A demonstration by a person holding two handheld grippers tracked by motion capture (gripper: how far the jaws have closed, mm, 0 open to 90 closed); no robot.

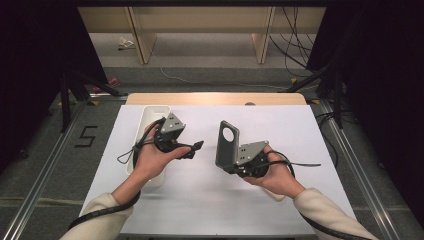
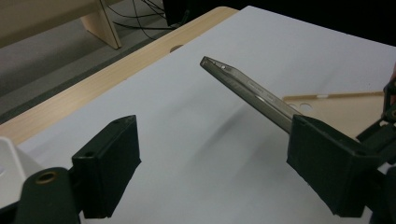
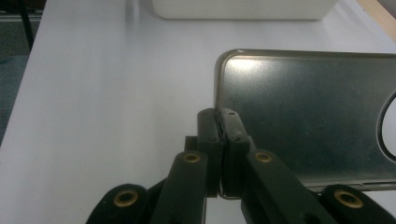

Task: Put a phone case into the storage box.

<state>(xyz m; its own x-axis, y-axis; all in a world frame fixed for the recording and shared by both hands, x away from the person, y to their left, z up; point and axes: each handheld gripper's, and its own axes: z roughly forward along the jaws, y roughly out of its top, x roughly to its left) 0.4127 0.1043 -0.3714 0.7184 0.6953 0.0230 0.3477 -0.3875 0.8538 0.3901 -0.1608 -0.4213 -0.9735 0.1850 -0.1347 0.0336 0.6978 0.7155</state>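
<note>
Over the white table, right gripper pinches the lower edge of the grey phone case, jaws pressed together on the thin rim, so the case stands upright with its camera cutout at the top. Holding it by the edge keeps both faces and the long sides free. Left gripper hangs beside it, jaws spread, nothing between them, the case just ahead of the right-hand jaw — likely lining up for a second grip or handover. White tray sits under the left hand, a probable drop-off spot.
</note>
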